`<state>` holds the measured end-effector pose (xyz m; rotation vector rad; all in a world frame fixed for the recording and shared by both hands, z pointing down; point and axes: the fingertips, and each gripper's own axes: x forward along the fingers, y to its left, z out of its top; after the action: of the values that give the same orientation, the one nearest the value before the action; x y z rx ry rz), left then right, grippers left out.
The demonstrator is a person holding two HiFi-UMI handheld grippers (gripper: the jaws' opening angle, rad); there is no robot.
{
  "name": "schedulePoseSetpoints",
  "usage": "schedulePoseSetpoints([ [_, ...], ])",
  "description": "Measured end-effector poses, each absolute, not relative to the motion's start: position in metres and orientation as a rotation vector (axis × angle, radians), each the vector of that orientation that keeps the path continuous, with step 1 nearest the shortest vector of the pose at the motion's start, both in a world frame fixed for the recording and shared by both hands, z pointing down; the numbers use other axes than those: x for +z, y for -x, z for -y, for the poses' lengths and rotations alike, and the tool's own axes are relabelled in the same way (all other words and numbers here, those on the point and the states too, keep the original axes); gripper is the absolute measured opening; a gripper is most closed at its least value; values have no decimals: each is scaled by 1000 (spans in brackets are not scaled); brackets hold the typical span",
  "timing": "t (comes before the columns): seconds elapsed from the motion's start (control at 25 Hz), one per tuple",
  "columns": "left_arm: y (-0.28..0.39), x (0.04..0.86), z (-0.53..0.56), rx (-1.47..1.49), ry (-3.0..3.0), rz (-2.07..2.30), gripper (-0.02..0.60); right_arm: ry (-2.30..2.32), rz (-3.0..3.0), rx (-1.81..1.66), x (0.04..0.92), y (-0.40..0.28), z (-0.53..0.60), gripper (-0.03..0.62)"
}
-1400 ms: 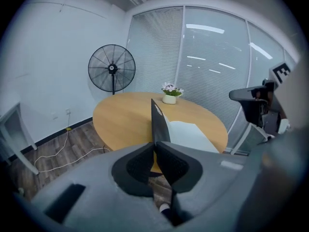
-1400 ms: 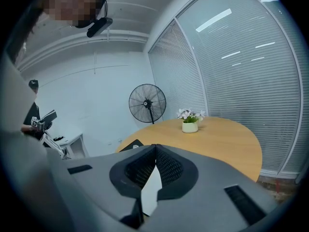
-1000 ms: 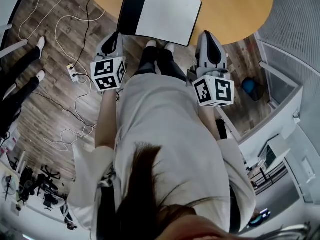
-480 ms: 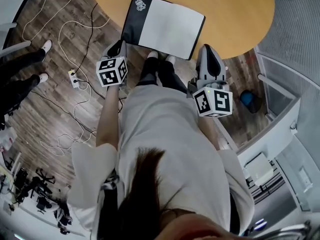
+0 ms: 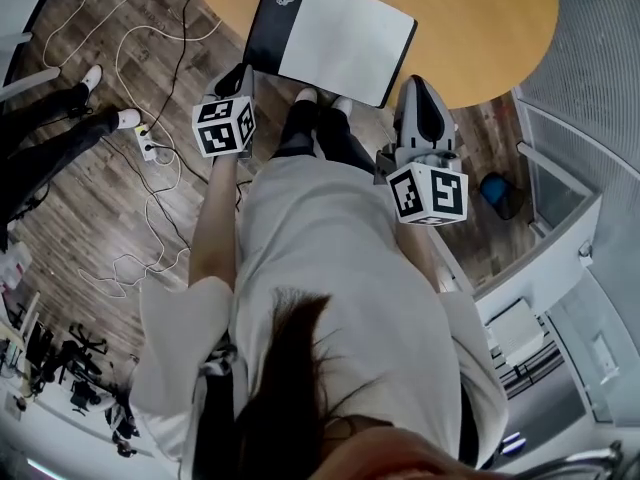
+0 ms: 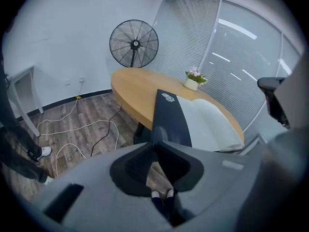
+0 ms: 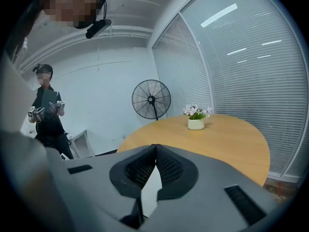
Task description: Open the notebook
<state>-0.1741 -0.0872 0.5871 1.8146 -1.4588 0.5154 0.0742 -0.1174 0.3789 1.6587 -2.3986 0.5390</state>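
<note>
The notebook (image 5: 345, 38) lies open on the round wooden table (image 5: 480, 18), black cover (image 5: 265, 23) spread to the left, white page up. In the left gripper view the cover (image 6: 169, 117) runs down to my left gripper (image 6: 155, 146). That gripper (image 5: 240, 76) sits at the notebook's near left corner. Its jaws have just been opening and stand a narrow slit apart, with nothing seen pressed between the pads. My right gripper (image 5: 418, 86) hangs by the table edge just right of the notebook. Its tips (image 7: 155, 148) meet, and white shows through the gap below them.
A small flower pot (image 6: 193, 81) stands at the table's far side and a floor fan (image 6: 133, 43) behind it. Cables and a power strip (image 5: 148, 148) lie on the wooden floor at left. Another person (image 7: 48, 110) stands at the left. Window blinds close the right side.
My left gripper has shifted a little toward the notebook's near left corner. The notebook lies open throughout. The right gripper has kept its place.
</note>
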Motion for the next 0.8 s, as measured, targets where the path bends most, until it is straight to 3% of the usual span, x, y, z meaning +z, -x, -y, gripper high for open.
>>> schedulePoseSetpoints([
  [0.8, 174, 587, 86, 524, -1826, 1449, 51, -1623, 2412, 541, 379, -68, 122, 2],
])
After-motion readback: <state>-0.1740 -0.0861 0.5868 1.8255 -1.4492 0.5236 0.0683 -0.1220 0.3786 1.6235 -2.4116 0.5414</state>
